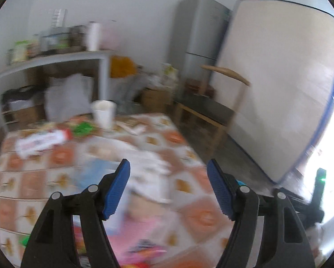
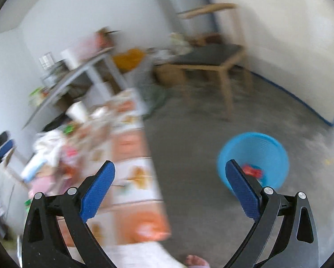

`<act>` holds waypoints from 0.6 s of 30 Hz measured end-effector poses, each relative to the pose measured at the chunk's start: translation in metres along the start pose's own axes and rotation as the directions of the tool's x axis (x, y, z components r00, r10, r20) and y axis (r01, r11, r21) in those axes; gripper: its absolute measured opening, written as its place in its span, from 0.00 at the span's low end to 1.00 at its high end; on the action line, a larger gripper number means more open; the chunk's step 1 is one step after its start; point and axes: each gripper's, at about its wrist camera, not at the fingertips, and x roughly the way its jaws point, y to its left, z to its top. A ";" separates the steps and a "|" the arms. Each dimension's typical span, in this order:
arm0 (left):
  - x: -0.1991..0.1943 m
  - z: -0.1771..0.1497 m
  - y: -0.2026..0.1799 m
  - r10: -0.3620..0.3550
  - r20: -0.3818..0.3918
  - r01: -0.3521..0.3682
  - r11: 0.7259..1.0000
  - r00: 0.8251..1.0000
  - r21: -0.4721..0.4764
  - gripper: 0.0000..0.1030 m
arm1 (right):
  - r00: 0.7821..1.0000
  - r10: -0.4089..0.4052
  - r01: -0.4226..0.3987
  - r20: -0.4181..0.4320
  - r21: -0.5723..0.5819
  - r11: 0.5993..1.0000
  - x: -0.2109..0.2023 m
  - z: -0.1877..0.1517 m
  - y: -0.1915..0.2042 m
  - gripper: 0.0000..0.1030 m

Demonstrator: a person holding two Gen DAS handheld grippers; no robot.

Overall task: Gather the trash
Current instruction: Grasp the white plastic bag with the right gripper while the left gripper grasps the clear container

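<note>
Both my claws are wide open and hold nothing: left claw (image 1: 168,188), right claw (image 2: 170,186). Wrappers (image 1: 44,139) lie on the tabletop (image 1: 189,218). The blue bin (image 2: 254,156) waits on the floor, so trash can drop in.

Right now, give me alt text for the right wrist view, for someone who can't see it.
The right tool hangs open and empty over a grey floor, with a blue bin holding red trash just beyond its right finger. To the left, blurred, a table with a patterned cloth carries wrappers and a white cup; a wooden chair stands behind.
</note>
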 end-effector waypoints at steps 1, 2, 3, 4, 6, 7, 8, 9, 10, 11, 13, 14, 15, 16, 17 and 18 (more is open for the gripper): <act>-0.002 0.003 0.016 0.028 -0.004 -0.028 1.000 1.000 -0.012 0.67 | 0.999 0.038 -0.039 -0.010 -0.024 0.999 0.004 0.002 0.012 0.93; -0.002 0.003 0.024 0.036 -0.004 -0.037 0.999 0.999 -0.016 0.67 | 0.996 0.082 -0.083 -0.023 -0.052 0.995 0.009 0.004 0.029 0.93; -0.003 0.005 0.038 0.051 -0.008 -0.051 0.999 0.999 -0.019 0.67 | 0.992 0.123 -0.125 -0.038 -0.075 0.989 0.012 0.008 0.045 0.93; 0.001 0.006 0.047 0.064 -0.021 -0.065 0.998 0.998 -0.020 0.67 | 0.983 0.173 -0.178 -0.060 -0.092 0.980 0.019 0.011 0.062 0.93; 0.010 0.008 0.066 0.079 -0.051 -0.080 0.997 0.996 -0.019 0.67 | 0.964 0.246 -0.256 -0.099 -0.104 0.961 0.030 0.013 0.089 0.93; 0.015 0.008 0.076 0.088 -0.067 -0.089 0.996 0.994 -0.020 0.67 | 0.951 0.284 -0.297 -0.124 -0.105 0.949 0.038 0.014 0.103 0.93; 0.026 0.009 0.079 0.089 -0.087 -0.091 0.996 0.992 -0.018 0.67 | 0.941 0.307 -0.324 -0.144 -0.108 0.940 0.045 0.016 0.114 0.93; 0.033 0.009 0.087 0.077 -0.106 -0.079 0.997 0.991 -0.009 0.67 | 0.931 0.328 -0.348 -0.160 -0.119 0.930 0.054 0.019 0.127 0.93; 0.036 0.009 0.093 0.081 -0.122 -0.082 0.997 0.989 0.001 0.67 | 0.923 0.343 -0.368 -0.174 -0.134 0.920 0.062 0.021 0.139 0.92; 0.045 0.010 0.097 0.096 -0.145 -0.094 0.995 0.985 0.018 0.67 | 0.918 0.351 -0.378 -0.183 -0.143 0.915 0.071 0.025 0.151 0.91; 0.060 0.014 0.107 0.096 -0.166 -0.090 0.995 0.981 0.045 0.66 | 0.902 0.377 -0.411 -0.208 -0.154 0.899 0.092 0.032 0.171 0.89; 0.064 0.014 0.109 0.104 -0.179 -0.096 0.994 0.978 0.054 0.62 | 0.893 0.387 -0.424 -0.229 -0.144 0.894 0.105 0.036 0.177 0.87; 0.071 0.016 0.113 0.104 -0.190 -0.093 0.994 0.976 0.063 0.60 | 0.884 0.396 -0.436 -0.247 -0.134 0.890 0.114 0.039 0.182 0.85; 0.077 0.017 0.115 0.099 -0.200 -0.084 0.993 0.975 0.078 0.58 | 0.871 0.411 -0.452 -0.270 -0.109 0.885 0.127 0.042 0.185 0.83; 0.081 0.018 0.116 0.101 -0.205 -0.086 0.993 0.974 0.085 0.52 | 0.862 0.418 -0.456 -0.286 -0.079 0.887 0.136 0.044 0.185 0.80; 0.086 0.018 0.118 0.108 -0.215 -0.090 0.992 0.971 0.092 0.47 | 0.850 0.426 -0.459 -0.310 -0.037 0.888 0.150 0.046 0.185 0.77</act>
